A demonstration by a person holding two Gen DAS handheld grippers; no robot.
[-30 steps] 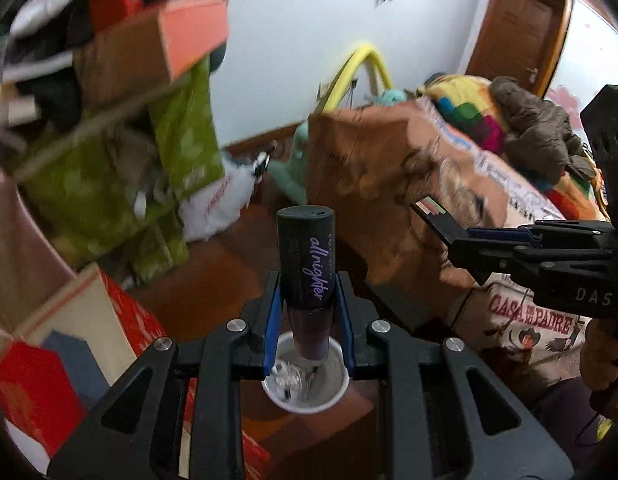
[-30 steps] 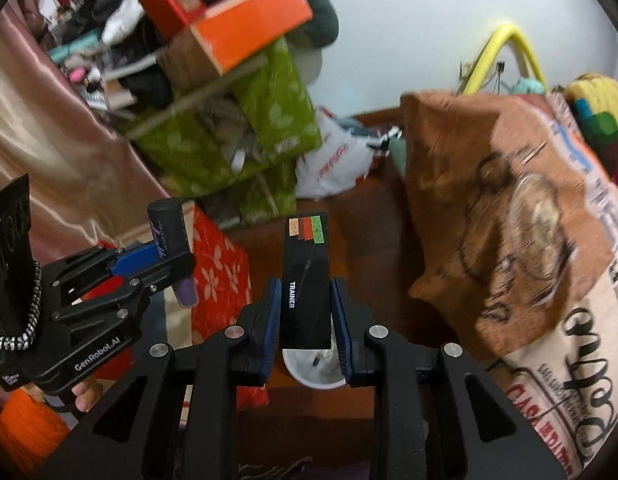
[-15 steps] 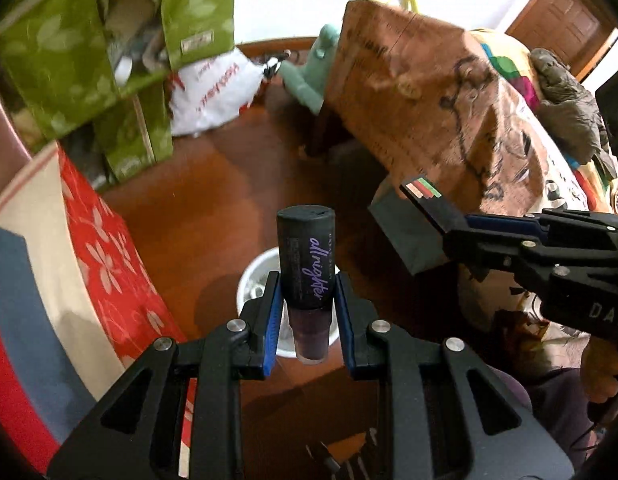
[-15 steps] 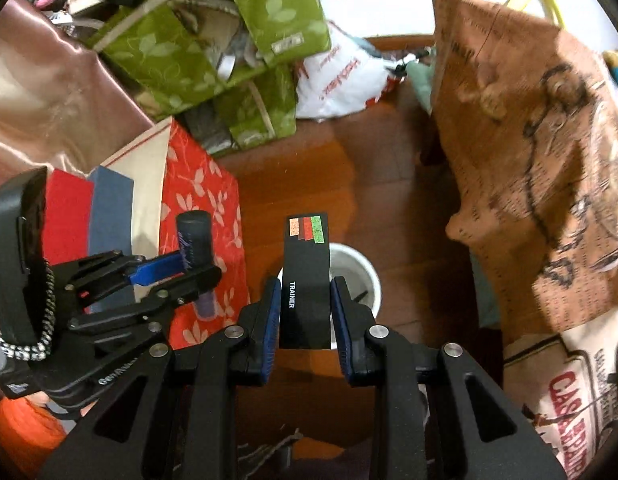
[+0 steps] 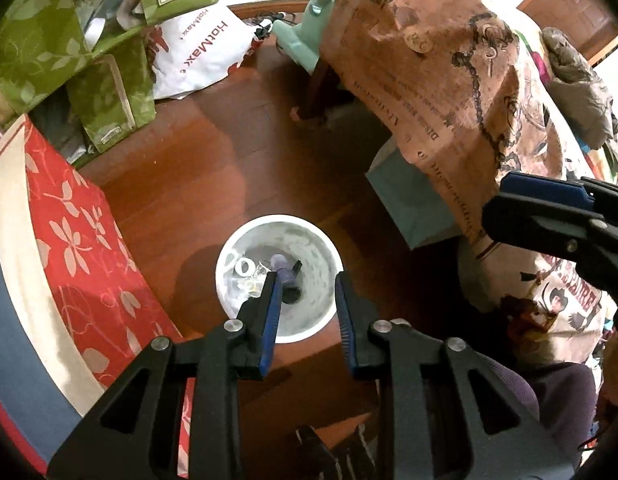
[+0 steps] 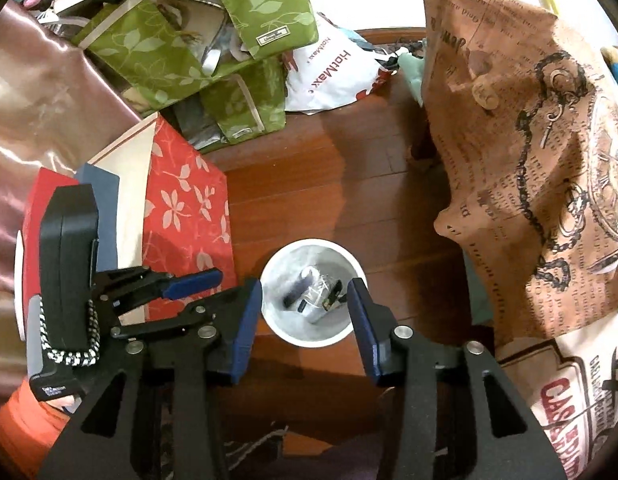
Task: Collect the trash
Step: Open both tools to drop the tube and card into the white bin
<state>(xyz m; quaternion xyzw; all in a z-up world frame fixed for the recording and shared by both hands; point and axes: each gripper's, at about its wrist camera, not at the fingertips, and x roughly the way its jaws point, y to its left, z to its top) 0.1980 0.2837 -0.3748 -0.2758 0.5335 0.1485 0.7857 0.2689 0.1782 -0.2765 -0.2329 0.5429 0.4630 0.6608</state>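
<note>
A white bin (image 5: 279,219) (image 6: 313,242) stands on the wooden floor right under both grippers. In it lie the dark purple bottle (image 5: 287,280) (image 6: 295,290), the black box (image 6: 334,294) and some white and clear scraps. My left gripper (image 5: 305,280) points down over the bin, open, with nothing between its blue pads. My right gripper (image 6: 305,284) hangs over the same bin; its jaws are opening and nothing is between them. Each gripper shows in the other's view: the left gripper (image 6: 201,292) at the left, the right gripper (image 5: 525,208) at the right.
A red flowered box (image 6: 181,208) stands close on the bin's left. Green leaf-print bags (image 6: 237,20) and a white HotMax bag (image 6: 333,72) lie behind it. A brown printed cloth (image 6: 529,140) drapes furniture on the right, with a pale teal box (image 5: 409,208) beneath it.
Both grippers sank toward the bin. The bottle left the left jaws and the black box left the right jaws; both now lie in the bin. Both pairs of jaws stand wider.
</note>
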